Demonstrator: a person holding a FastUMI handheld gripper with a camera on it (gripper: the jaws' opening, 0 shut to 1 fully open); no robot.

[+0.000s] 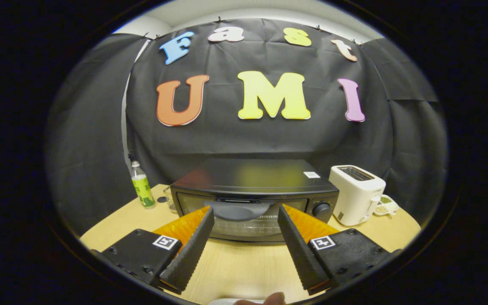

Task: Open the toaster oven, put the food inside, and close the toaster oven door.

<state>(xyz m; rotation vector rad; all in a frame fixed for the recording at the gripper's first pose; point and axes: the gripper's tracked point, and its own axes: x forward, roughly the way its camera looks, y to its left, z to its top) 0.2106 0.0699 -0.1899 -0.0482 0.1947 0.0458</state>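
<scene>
The toaster oven (254, 197) sits straight ahead of me on the wooden table (244, 264), a black box with its glass door (242, 218) shut and upright, the handle (237, 210) running across the upper part of the door. Its control knob (322, 209) is on the right end of the front panel, and a small white sticker (311, 174) lies on the top near the right rear corner. My gripper (245, 218) hangs spread wide with nothing between its fingers; the two fingertips frame the door handle from either side but I read them as short of the oven, not touching it, with bare tabletop showing in the gap below. I cannot make out any food inside through the glass. Just right of the oven stands a white pop-up toaster (356, 195), close beside it but apart, and behind that toaster's right side I see a small white dish (386, 206) holding something pale and something green. To the left of the oven, near the table's far edge, a clear bottle (142, 186) with a green label stands upright, and a small glass (168, 199) peeks out between it and the oven's left corner. At the near edge of the table, below the fingers, a fingertip (274, 299) of a person shows over a white object (227, 301) that I cannot identify.
</scene>
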